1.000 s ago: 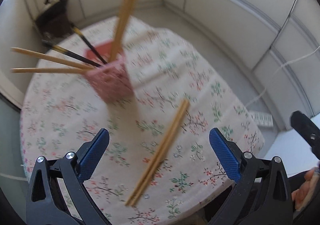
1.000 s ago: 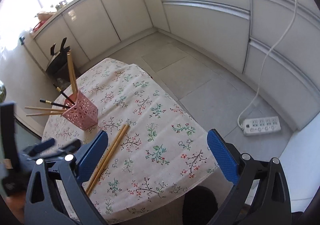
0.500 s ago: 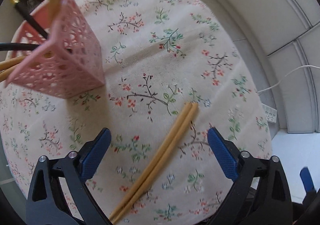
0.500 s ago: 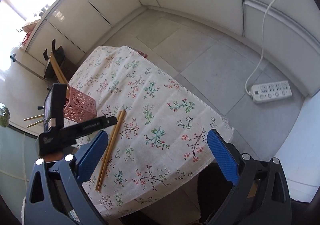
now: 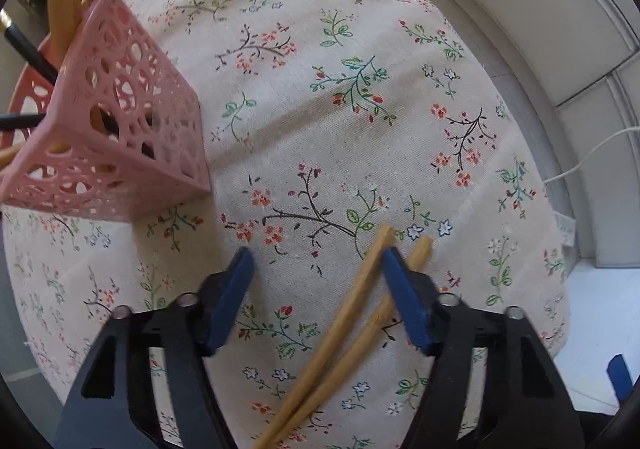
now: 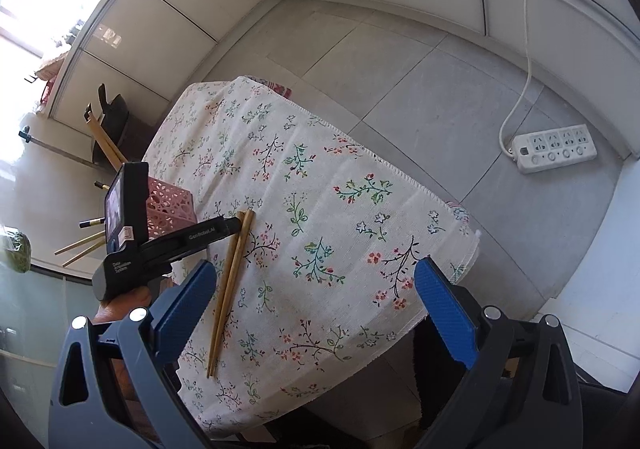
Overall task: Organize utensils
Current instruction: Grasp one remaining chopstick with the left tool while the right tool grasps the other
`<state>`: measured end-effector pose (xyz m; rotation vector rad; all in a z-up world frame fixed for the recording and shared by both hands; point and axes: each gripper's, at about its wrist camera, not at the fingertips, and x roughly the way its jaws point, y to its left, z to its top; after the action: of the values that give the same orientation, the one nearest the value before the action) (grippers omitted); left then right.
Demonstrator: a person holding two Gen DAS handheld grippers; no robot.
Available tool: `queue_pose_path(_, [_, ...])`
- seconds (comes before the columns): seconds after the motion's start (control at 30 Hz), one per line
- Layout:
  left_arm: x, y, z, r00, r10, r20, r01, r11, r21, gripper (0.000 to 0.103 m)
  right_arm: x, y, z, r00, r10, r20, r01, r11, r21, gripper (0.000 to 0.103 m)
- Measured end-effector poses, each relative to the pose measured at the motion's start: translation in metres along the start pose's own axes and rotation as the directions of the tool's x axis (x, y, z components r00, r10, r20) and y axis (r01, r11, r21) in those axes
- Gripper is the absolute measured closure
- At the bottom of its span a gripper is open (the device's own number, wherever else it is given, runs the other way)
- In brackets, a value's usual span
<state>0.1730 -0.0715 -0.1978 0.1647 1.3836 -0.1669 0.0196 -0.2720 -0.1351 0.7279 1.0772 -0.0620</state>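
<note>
Floral tablecloth (image 5: 360,129) — chopsticks (image 5: 340,329) partly hidden.

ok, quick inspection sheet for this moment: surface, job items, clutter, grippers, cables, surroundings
Surface: table under a floral cloth, cloth lies flat.
Job's things: two loose wooden chopsticks lie on the cloth, ends splayed apart; pink holder stands on the cloth with wooden and black chopsticks in it.
Clutter: nothing seen on the cloth.
Grippers: left gripper low over the loose chopsticks, jaws closing, one stick between them, the other passing under the right finger, no clamp yet; right gripper open, nothing between its jaws.
Cables: white power strip on the floor, its cord running up the wall.
Surroundings: grey tiled floor, pale cabinets, a dark object on the floor beyond the table.
</note>
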Motion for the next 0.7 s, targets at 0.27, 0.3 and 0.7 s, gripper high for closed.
queue_pose_path(0.27, [0.0, -0.02, 0.001, 1.0, -0.01, 0.028, 0.007, 0.993, 0.119, 0.091, 0.007, 0.0, 0.0, 0.999, -0.038, -0.01, 0.038, 0.999, 0.007, 0.006])
queue_pose_path(0.3, [0.0, -0.02, 0.001, 0.999, -0.013, 0.034, 0.009, 0.992, 0.125, 0.092, 0.008, 0.001, 0.0, 0.999, -0.042, -0.011, 0.042, 0.999, 0.008, 0.006])
queue_pose_path(0.7, [-0.1, 0.034, -0.077, 0.957, -0.074, 0.28, 0.031, 0.987, 0.157, 0.096, 0.065, 0.07, 0.012, 0.979, -0.184, -0.087, 0.17, 0.974, -0.148, 0.006])
